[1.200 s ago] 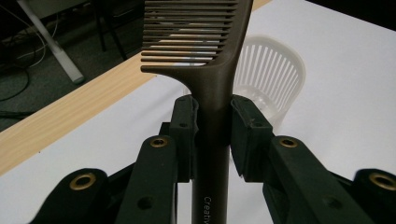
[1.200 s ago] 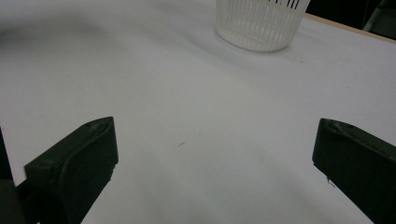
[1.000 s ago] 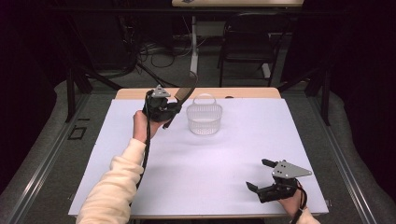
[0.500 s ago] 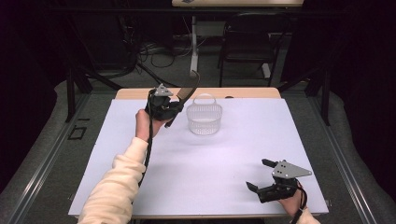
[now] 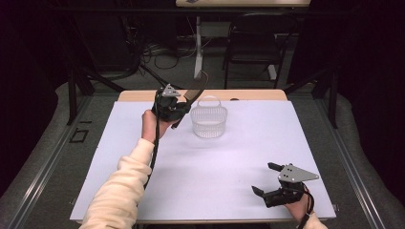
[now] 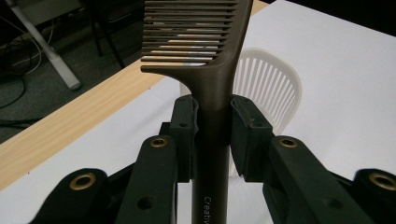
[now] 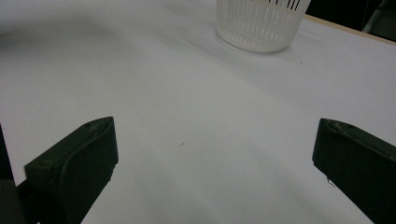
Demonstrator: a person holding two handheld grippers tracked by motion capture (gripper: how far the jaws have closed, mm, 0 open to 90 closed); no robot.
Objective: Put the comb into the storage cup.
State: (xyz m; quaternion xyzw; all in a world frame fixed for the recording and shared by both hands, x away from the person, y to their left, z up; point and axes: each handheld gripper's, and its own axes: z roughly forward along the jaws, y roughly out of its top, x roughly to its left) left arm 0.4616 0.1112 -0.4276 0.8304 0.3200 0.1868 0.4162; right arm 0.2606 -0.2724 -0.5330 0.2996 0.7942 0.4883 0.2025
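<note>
Holding the brown comb (image 6: 212,84) by its handle, my left gripper (image 5: 168,106) has its jaws pinched on it, teeth end raised just beside the white basket (image 5: 208,122), so I judge it can tip in over the rim; my right gripper (image 5: 272,180) rests well apart from the basket, near the table (image 5: 286,124) edge, jaws spread and empty, out of the way

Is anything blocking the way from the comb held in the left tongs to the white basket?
Nothing visible. The comb is clamped in the left tongs beside the white basket, with no object between them.
</note>
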